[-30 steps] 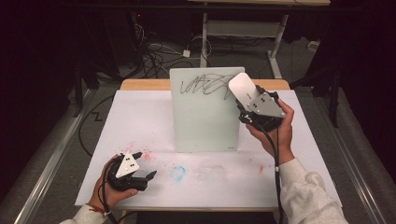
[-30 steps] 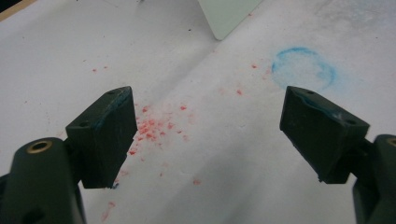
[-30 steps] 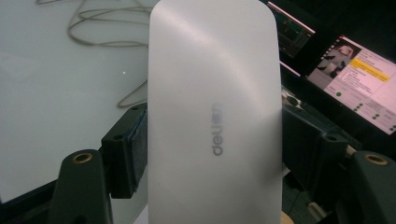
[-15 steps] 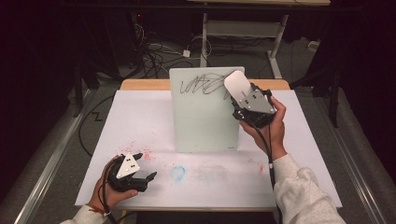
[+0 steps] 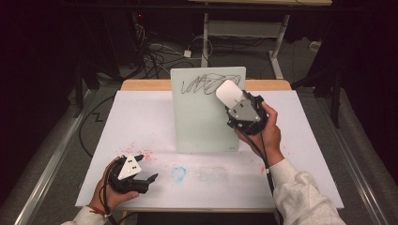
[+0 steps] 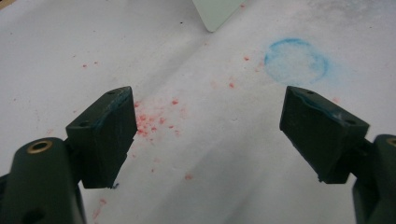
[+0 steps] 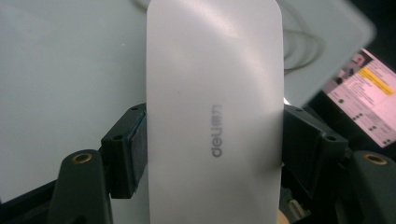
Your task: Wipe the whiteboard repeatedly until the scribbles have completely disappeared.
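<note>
A small whiteboard [image 5: 202, 117] stands upright at the middle of the table, black scribbles [image 5: 206, 84] across its top. My right gripper [image 5: 232, 101] is shut on a white eraser [image 5: 228, 93], held up against the board's upper right, just below the scribbles. In the right gripper view the white eraser [image 7: 215, 112], marked "deli", is clamped between the jaws with the whiteboard [image 7: 60, 84] behind it. My left gripper [image 5: 143, 173] rests near the table's front left edge, open and empty. In the left gripper view its pads [image 6: 107, 133] stand wide apart over the paper.
White paper [image 5: 141, 122] covers the table, with red specks [image 6: 154, 119] and a blue ring smudge [image 6: 295, 60] near the front. The whiteboard's corner [image 6: 217, 11] shows at the top of the left gripper view. Cables [image 5: 155, 51] and a table frame lie on the floor beyond.
The right gripper has carried the eraser leftward and slightly up across the board toward the scribbles. The left gripper has stayed put.
</note>
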`<act>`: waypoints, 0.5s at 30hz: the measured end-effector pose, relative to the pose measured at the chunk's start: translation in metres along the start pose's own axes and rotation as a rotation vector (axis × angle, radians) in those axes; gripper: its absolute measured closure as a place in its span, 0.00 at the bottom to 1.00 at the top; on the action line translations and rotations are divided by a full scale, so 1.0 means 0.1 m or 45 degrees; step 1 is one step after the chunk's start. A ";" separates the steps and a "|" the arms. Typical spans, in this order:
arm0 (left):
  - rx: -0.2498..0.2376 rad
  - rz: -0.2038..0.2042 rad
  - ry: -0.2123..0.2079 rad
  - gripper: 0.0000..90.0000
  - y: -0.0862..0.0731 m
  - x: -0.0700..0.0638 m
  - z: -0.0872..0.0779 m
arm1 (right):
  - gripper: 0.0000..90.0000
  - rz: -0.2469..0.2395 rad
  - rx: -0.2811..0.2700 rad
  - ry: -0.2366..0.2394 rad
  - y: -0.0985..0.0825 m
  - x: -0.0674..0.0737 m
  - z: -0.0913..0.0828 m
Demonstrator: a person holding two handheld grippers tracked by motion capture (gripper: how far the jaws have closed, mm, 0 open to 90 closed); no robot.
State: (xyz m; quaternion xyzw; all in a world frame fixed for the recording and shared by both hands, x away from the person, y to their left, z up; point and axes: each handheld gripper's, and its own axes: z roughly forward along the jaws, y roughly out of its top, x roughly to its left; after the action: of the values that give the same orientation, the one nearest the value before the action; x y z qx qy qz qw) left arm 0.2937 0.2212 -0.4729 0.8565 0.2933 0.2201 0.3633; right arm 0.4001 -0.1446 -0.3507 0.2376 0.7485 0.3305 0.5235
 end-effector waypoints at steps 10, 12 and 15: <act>0.000 0.007 -0.005 0.20 0.00 0.00 -0.01 | 0.34 0.125 0.003 -0.108 0.13 -0.31 0.03; 0.001 0.007 -0.004 0.20 0.00 0.00 -0.01 | 0.34 0.103 0.005 -0.065 0.12 -0.23 0.03; 0.001 0.010 -0.006 0.20 0.00 0.00 -0.01 | 0.34 0.012 0.029 -0.017 0.09 -0.01 0.02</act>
State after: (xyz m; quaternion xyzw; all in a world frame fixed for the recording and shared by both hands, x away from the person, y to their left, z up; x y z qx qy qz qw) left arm 0.2926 0.2216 -0.4723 0.8582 0.2893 0.2195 0.3628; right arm 0.4028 -0.1387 -0.3442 0.2492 0.7475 0.3228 0.5243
